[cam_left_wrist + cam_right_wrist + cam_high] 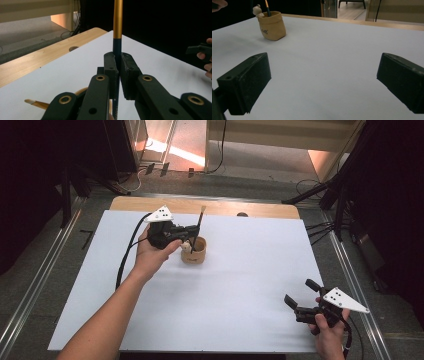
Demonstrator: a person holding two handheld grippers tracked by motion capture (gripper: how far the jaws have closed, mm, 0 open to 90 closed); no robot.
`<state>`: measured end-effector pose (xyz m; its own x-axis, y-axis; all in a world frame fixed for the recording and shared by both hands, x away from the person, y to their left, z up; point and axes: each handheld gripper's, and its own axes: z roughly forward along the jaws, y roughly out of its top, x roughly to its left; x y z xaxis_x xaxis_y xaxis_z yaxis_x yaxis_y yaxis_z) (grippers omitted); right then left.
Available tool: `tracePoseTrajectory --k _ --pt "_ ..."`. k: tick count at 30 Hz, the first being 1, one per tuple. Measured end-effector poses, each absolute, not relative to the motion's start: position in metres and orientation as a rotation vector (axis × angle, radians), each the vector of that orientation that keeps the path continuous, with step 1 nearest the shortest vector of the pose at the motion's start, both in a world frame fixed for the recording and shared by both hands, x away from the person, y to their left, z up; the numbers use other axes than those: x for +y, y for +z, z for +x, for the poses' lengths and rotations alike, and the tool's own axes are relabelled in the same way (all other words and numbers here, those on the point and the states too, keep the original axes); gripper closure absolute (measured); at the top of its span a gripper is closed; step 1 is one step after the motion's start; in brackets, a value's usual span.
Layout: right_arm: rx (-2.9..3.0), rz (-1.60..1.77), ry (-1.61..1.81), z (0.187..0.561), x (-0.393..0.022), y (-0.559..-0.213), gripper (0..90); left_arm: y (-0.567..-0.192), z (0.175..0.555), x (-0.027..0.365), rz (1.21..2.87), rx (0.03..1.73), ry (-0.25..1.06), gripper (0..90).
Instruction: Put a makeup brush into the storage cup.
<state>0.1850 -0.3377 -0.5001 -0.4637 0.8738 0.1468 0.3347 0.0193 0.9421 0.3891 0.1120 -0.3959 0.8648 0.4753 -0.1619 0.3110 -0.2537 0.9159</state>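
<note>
The white sheet (240, 285) is covering most of the wooden table (260, 209), and a strip of wood is showing along its far edge. The tan pot (194, 251) is standing on the sheet, and I am taking it as the landmark for all places.

The left gripper (191, 233) is hanging just above the pot's left rim, with the person's left hand (152, 254) holding its body on the pot's left side. Its jaws are nearly closed and they are pinching the paintbrush (199, 227) on the dark part of the shaft. In the left gripper view the brush (117, 30) is standing upright between the two pads, with the golden section above the dark one. From the high view its long axis is running almost vertical, leaning a little away from the person; the lower end is going down into the pot and the upper end is pointing up, above the far rim.

The right gripper (299, 299) is resting well apart from the pot, toward the near right corner of the sheet, held by the right hand (330, 332). Its jaws are standing wide open with nothing between them, and they are pointing toward the pot.

A small pale figure (257, 10) is sitting at the pot's rim, just beside the brush. In the left gripper view another thin golden stick (36, 103) is showing low, beside the jaws.
</note>
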Motion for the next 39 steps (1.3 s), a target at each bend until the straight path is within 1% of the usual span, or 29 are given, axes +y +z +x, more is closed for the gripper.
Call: tracePoseTrajectory --k 12,22,39 --pt "1.817 1.228 1.451 0.185 -0.339 -0.501 0.0 -0.403 0.391 0.106 1.812 0.628 0.223 84.6" --pt "1.817 1.228 1.452 0.185 -0.339 -0.501 0.0 -0.407 0.389 0.100 1.804 0.660 0.302 84.6" --pt "1.820 1.238 1.453 0.184 -0.338 -0.501 0.0 -0.420 0.387 0.095 1.779 0.700 0.359 84.5"
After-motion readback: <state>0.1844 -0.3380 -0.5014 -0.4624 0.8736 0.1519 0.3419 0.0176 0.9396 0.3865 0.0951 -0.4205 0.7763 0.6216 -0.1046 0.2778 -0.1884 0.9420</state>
